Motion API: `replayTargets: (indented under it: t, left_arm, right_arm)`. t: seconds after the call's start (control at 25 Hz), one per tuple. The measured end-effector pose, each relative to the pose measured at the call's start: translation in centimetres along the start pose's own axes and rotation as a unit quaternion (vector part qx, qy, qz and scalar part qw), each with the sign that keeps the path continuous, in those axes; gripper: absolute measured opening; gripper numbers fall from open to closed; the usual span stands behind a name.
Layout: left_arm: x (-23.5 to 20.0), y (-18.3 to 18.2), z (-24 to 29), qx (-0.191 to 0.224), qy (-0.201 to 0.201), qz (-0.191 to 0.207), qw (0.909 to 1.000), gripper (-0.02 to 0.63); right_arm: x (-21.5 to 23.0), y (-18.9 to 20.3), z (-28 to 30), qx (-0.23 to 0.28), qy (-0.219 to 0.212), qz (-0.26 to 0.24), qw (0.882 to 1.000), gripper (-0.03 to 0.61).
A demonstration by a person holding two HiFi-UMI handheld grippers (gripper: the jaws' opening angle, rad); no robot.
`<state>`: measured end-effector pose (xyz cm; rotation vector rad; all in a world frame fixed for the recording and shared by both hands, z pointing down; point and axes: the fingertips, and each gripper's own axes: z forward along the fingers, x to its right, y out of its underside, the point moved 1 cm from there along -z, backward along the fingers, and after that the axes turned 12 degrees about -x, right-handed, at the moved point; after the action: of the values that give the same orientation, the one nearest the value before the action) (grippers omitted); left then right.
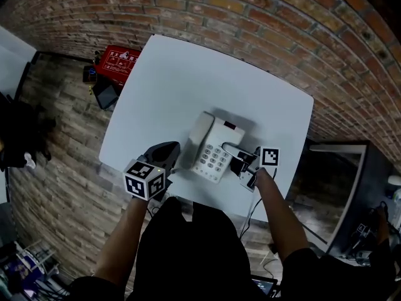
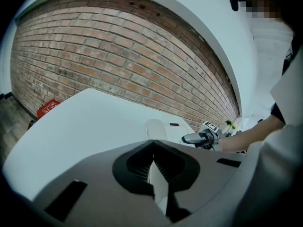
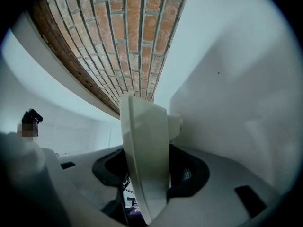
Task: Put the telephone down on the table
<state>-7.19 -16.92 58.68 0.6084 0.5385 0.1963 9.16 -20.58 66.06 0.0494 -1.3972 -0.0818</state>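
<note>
Over the near half of the white table (image 1: 175, 74) was the cream telephone (image 1: 213, 146). Its right edge stood between the jaws of the right gripper (image 1: 233, 157), which clamped it. The left gripper (image 1: 170, 149), jaws closed on nothing, hung just left of the telephone

The telephone (image 1: 213, 146) is seen in smooth cream plastic with a faint sheen; the table (image 1: 182, 80) is finished in smooth matt white; rough red brick is shown on the wall (image 1: 263, 17) at 12 o'clock; wood-grained planks (image 1: 69, 168) are laid at 9 o'clock.
</note>
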Motion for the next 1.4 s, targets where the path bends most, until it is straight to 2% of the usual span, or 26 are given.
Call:
replayTargets:
  t: [0.16,0.28,0.4,0.56,0.64,0.76,1.4]
  left_arm:
    - [0.1,0.4,0.6,-0.007,0.001,-0.001,1.0000,0.012]
    - [0.0,0.6,0.6,-0.008,0.000,-0.002,1.0000,0.012]
    - [-0.1,0.5,0.4,-0.005,0.005,-0.004,1.0000,0.012]
    - [-0.6,0.4,0.0,-0.006,0.008,-0.001,1.0000,0.012]
    - [-0.8,0.4,-0.1,-0.006,0.008,0.001,0.9999,0.012]
    - [-0.9,0.4,-0.2,-0.007,0.012,0.004,0.9999,0.012]
    - [-0.6,0.5,-0.7,-0.011,0.039,0.020,0.9990,0.012]
  right_arm:
    - [0.3,-0.6,0.1,-0.009,0.013,-0.008,1.000,0.224]
    - [0.4,-0.8,0.3,-0.010,0.026,0.009,1.000,0.224]
    - [0.1,-1.6,0.7,-0.014,0.038,-0.037,0.998,0.224]
    - [1.3,-0.8,0.5,-0.006,0.089,0.021,0.996,0.224]
    - [1.5,-0.8,0.8,-0.012,0.106,0.015,0.994,0.232]
    - [2.0,-0.6,0.9,-0.022,0.146,0.003,0.989,0.255]
    - [2.5,-0.6,-0.4,-0.020,0.279,-0.025,0.960,0.304]
